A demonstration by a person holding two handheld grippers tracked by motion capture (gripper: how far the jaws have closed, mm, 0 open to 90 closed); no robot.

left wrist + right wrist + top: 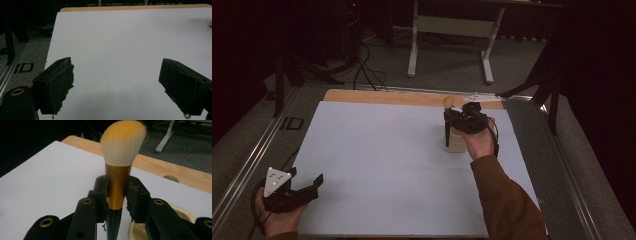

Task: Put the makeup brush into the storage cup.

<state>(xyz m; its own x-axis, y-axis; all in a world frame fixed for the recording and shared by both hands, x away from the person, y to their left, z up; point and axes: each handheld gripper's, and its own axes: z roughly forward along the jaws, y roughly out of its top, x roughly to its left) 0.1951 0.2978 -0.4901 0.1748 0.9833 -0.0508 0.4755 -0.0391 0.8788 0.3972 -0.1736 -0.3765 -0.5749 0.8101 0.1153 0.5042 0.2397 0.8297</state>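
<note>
The right tool (117, 195) clamps a makeup brush (119, 170) upright, a cream cup (185, 213) just below it near the desk's (377, 150) far edge. The left tool (116, 85) gapes released, bare desk ahead.

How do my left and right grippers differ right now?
The left gripper is open and holds nothing, while the right gripper is shut on the makeup brush, clamped at its gold collar. The left sits at the near left edge of the white table; the right is at the far right, above a cream holder. Both are black, each held in one hand.

brush (117, 187) above cup (185, 213), table's (387, 150) far right
</note>
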